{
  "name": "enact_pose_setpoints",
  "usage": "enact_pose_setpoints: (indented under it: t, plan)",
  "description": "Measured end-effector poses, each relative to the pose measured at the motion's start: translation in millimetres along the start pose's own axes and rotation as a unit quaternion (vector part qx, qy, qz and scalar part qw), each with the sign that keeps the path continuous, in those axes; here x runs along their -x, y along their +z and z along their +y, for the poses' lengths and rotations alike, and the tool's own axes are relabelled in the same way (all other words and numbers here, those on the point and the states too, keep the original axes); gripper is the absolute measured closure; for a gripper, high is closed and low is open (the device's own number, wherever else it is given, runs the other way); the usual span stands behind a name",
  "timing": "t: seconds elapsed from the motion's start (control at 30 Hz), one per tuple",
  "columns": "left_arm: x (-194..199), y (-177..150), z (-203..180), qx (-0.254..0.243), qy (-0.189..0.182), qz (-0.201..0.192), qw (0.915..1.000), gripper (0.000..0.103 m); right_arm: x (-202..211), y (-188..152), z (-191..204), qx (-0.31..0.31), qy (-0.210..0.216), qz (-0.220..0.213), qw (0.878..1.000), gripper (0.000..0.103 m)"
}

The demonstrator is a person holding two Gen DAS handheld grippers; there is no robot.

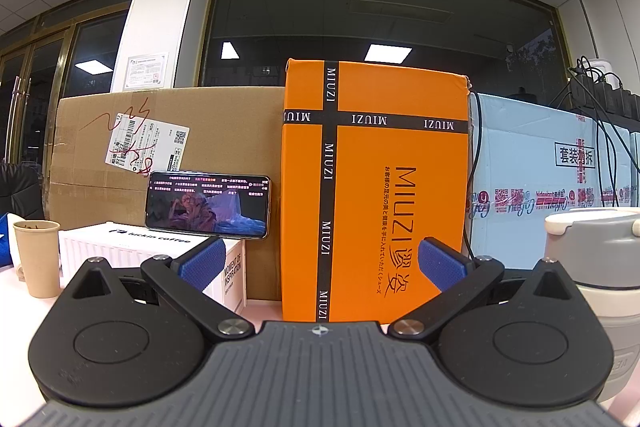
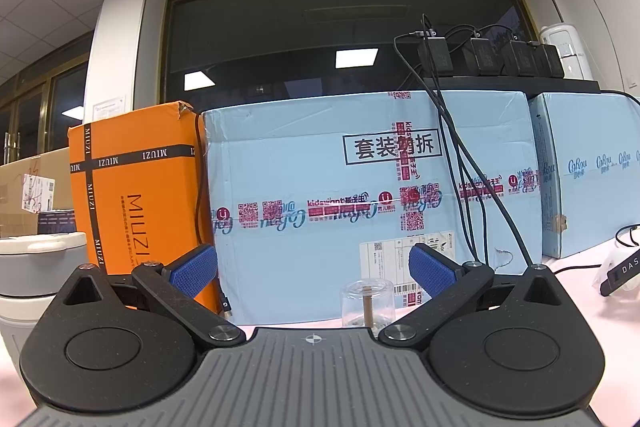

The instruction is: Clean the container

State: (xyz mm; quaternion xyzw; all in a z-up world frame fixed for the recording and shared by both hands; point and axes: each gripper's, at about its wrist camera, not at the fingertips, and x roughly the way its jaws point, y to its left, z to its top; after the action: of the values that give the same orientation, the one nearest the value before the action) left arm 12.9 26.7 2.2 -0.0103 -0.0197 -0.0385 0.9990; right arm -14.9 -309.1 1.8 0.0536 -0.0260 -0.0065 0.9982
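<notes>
A white tumbler with a grey lid (image 1: 596, 267) stands at the right edge of the left wrist view, and the same tumbler (image 2: 40, 279) fills the left edge of the right wrist view. A small clear glass jar (image 2: 367, 303) with a brown stick standing in it sits on the pink table just ahead of my right gripper (image 2: 314, 269). That gripper is open with nothing between its blue pads. My left gripper (image 1: 320, 261) is open too, holding nothing, and faces the orange box (image 1: 376, 187).
A brown carton (image 1: 168, 147), the orange box (image 2: 136, 195) and blue cartons (image 2: 360, 203) wall off the back of the table. A phone (image 1: 208, 205) leans on a white box (image 1: 152, 259) beside a paper cup (image 1: 38, 257). Black cables (image 2: 472, 187) hang over the blue carton.
</notes>
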Motion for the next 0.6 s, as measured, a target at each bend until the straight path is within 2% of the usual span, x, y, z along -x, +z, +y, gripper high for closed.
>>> enact_pose_setpoints:
  t: [0.6]
  plan:
    - [-1.5,0.1,-0.5,0.001,0.001,0.001,1.0000,0.000,0.1,-0.1,-0.5,-0.002,0.000,0.000,1.000,0.000]
